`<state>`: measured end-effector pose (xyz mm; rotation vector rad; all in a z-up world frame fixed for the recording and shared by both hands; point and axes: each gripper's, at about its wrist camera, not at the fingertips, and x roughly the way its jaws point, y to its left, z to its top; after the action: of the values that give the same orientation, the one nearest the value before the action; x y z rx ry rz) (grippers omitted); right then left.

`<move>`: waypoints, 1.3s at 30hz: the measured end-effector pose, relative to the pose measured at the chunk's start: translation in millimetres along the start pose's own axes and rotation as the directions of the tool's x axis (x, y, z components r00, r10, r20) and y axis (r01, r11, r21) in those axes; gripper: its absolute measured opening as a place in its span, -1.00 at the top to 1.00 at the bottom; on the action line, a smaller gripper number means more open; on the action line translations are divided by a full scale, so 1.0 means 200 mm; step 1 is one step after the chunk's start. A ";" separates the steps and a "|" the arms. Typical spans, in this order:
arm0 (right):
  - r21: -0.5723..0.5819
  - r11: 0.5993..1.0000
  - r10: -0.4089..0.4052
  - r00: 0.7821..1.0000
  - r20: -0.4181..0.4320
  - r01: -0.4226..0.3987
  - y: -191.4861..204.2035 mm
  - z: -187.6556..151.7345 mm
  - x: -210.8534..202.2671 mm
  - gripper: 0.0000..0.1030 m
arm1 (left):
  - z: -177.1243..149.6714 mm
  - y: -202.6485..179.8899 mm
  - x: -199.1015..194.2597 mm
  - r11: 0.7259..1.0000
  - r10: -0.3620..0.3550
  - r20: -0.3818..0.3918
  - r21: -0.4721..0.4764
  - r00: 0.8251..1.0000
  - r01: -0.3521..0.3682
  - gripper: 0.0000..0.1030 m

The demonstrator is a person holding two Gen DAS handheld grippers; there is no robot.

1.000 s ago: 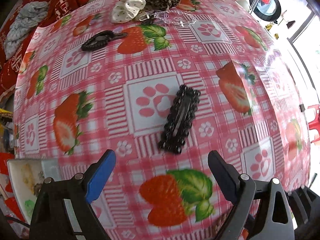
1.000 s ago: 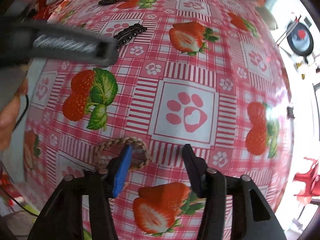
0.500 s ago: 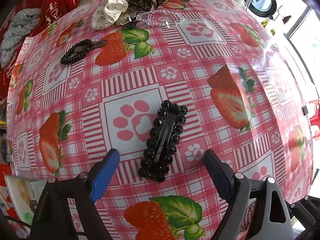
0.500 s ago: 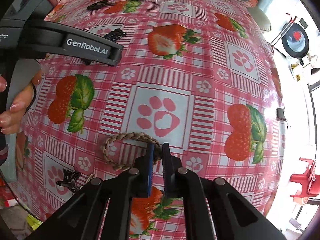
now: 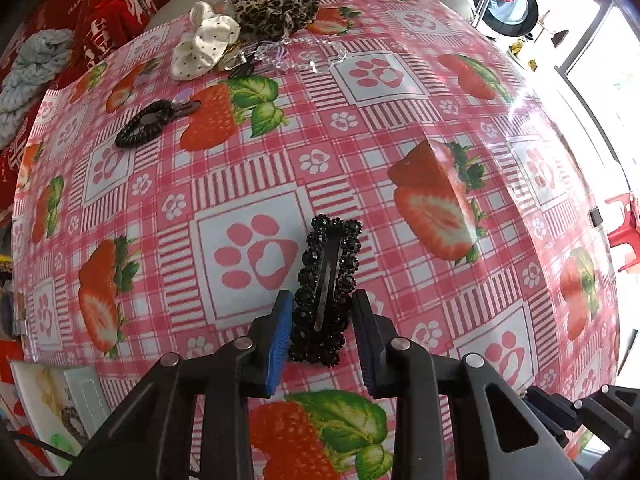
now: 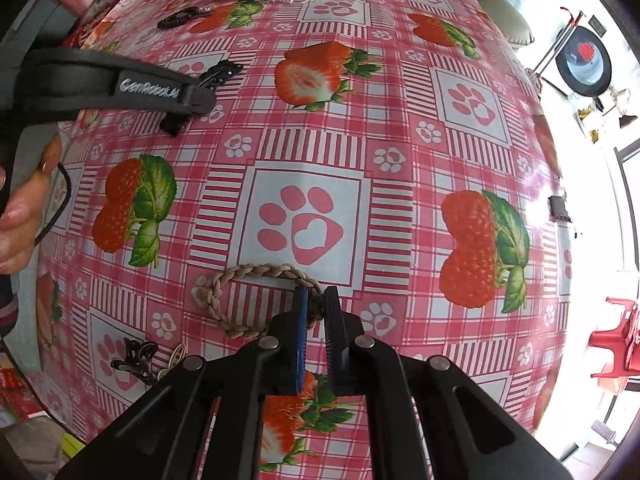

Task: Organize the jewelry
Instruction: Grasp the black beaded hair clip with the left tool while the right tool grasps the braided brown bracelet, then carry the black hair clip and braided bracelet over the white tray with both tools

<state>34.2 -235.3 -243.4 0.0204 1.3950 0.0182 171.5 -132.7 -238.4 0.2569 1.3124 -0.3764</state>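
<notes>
A black beaded hair clip (image 5: pixel 326 288) lies on the strawberry tablecloth (image 5: pixel 400 128). My left gripper (image 5: pixel 322 304) points down over it. Its jaws are closing, and both pads touch the sides of the clip's near half. In the right wrist view, a beige braided loop (image 6: pixel 248 270) lies on the cloth. My right gripper (image 6: pixel 316 300) is shut on the loop's right end. That view also shows the left gripper's body (image 6: pixel 120 88) at upper left. It hides part of the black clip (image 6: pixel 220 74). A hand (image 6: pixel 20 208) holds it.
At the far edge lie a black coil hair tie (image 5: pixel 148 124), a white dotted scrunchie (image 5: pixel 204 44), a leopard scrunchie (image 5: pixel 276 8) and a clear bead chain (image 5: pixel 304 56). A tray (image 5: pixel 48 400) sits lower left. A small black piece (image 6: pixel 134 360) lies near the braided loop.
The left gripper has come forward over the black clip and its jaws have narrowed from wide apart to the clip's sides. The right jaws closed on the braided loop and stay there.
</notes>
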 end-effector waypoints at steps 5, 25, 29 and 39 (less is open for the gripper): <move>0.057 0.997 0.054 0.998 -0.012 -0.053 -0.04 0.01 0.02 0.86 | -0.08 0.05 -0.10 1.000 -0.008 0.017 -0.023 1.000 0.008 0.30; 0.090 0.988 0.125 0.992 -0.009 -0.124 0.00 -0.05 -0.16 0.86 | -0.47 0.24 -0.46 0.993 -0.004 0.057 -0.118 0.998 0.010 0.30; 0.076 0.988 0.138 0.990 -0.011 -0.137 0.06 -0.05 -0.19 0.86 | -0.55 0.30 -0.51 0.991 0.004 0.063 -0.136 0.998 0.005 0.30; 0.015 0.988 0.153 0.988 -0.025 -0.152 0.26 -0.07 -0.24 0.86 | -0.75 0.46 -0.61 0.979 0.032 0.068 -0.201 0.997 -0.018 0.30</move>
<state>12.0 -184.2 -197.9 0.1383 1.4171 0.1373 51.2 25.0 -158.9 0.0897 1.2656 -0.2281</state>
